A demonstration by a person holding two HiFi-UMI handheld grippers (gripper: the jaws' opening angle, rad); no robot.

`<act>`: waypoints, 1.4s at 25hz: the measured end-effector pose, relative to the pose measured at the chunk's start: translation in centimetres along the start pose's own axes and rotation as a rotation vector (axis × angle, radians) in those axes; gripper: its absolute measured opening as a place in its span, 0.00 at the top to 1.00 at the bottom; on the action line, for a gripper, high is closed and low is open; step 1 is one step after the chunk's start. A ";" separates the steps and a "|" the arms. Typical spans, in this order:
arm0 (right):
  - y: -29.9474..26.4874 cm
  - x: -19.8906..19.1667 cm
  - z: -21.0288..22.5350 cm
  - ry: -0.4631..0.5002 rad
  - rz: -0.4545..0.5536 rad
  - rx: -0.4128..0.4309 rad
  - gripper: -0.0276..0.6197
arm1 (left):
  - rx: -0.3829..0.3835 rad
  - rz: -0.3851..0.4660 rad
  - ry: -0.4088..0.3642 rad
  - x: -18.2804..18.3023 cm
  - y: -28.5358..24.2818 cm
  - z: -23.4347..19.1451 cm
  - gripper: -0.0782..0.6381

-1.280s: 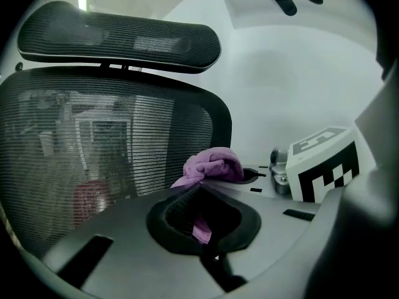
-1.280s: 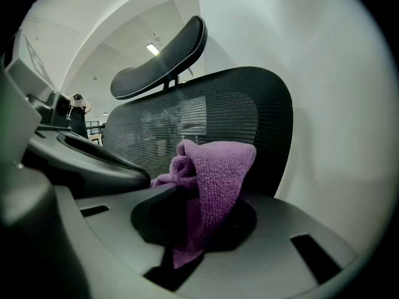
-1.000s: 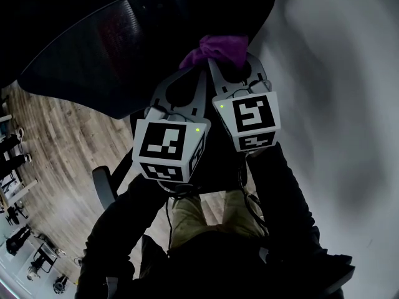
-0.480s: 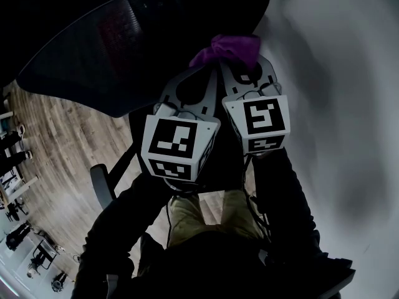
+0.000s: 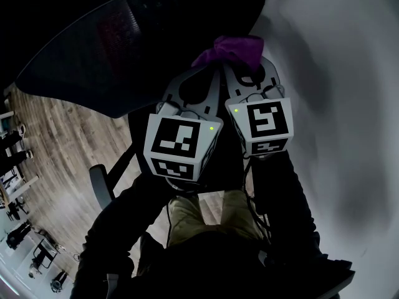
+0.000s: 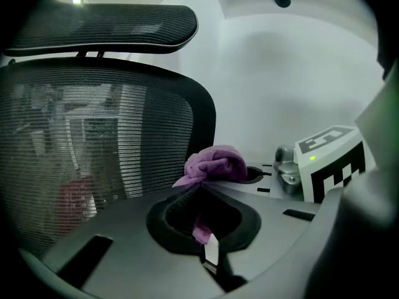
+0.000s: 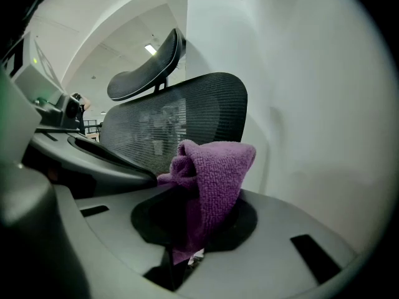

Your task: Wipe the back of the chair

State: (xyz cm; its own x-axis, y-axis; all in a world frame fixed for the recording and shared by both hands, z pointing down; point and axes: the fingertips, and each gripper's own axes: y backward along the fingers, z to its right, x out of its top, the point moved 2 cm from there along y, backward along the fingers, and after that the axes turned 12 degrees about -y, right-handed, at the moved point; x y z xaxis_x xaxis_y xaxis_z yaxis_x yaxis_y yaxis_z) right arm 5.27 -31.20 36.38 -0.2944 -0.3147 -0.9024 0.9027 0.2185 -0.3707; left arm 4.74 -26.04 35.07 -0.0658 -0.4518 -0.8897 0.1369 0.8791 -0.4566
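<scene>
Two handheld grippers pinch one purple cloth beside the right edge of a black mesh chair back.

A plain white wall point(image 5: 336, 73) rises close on the right; wooden floor point(image 5: 56, 148) shows lower left, with the person's tan trousers point(image 5: 187, 213) below the grippers. Nothing stands between the cloth and the mesh. The left gripper point(image 5: 209, 67) and right gripper point(image 5: 242, 64) sit side by side, tips nearly touching, each with jaws closed on the cloth point(image 5: 229, 48), which bunches into a fuzzy wad above their tips, a tail hanging inside each jaw opening. The chair back point(image 6: 93, 136) is see-through dark netting in a curved black frame, with a headrest point(image 6: 100, 27) above it.
</scene>
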 end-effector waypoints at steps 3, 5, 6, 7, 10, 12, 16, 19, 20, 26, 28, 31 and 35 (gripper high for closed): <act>0.1 0.0 0.4 0.001 -0.003 -0.002 0.85 | -0.008 -0.001 0.000 0.1 -0.3 0.1 0.89; 0.0 0.2 0.6 0.006 -0.007 -0.002 0.85 | -0.012 -0.001 0.000 0.3 -0.4 0.2 0.89; 0.0 0.2 0.6 0.008 -0.009 -0.001 0.85 | -0.014 -0.001 0.000 0.3 -0.5 0.2 0.89; -0.1 0.2 0.6 0.008 -0.010 -0.001 0.85 | -0.016 -0.002 -0.001 0.3 -0.5 0.2 0.89; -0.1 0.2 0.7 0.003 -0.011 -0.005 0.85 | -0.017 -0.003 -0.001 0.3 -0.5 0.1 0.89; -0.3 0.3 0.7 0.004 -0.012 -0.007 0.85 | -0.014 -0.002 -0.001 0.3 -0.5 -0.2 0.89; -0.1 0.3 0.8 0.005 -0.015 -0.007 0.85 | -0.021 -0.004 0.001 0.1 -0.8 0.3 0.89; 0.2 0.0 0.8 0.001 -0.005 -0.005 0.85 | -0.022 -0.012 0.007 -0.5 -1.1 0.9 0.89; 0.2 0.0 0.8 -0.003 0.002 -0.006 0.85 | -0.021 -0.014 0.009 -0.7 -1.2 1.0 0.89; -0.6 -0.9 0.4 -0.030 0.006 -0.021 0.85 | -0.023 -0.028 0.021 -1.8 -1.3 0.2 0.89; -0.5 -1.5 0.5 -0.034 -0.003 -0.022 0.85 | -0.025 -0.035 0.025 -2.2 -1.4 0.3 0.89; -0.7 -1.5 0.4 -0.026 -0.005 -0.026 0.85 | -0.032 -0.041 0.033 -2.5 -1.4 0.4 0.89; -1.5 -1.2 0.0 -0.005 -0.010 -0.027 0.85 | -0.032 -0.044 0.036 -2.6 -1.3 -0.6 0.89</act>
State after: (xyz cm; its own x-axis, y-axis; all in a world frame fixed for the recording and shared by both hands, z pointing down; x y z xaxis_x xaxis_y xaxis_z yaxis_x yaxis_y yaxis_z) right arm 4.26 -31.13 37.99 -0.3017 -0.3216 -0.8975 0.8908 0.2403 -0.3855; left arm 4.18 -25.92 37.95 -0.1069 -0.4845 -0.8682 0.1012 0.8634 -0.4943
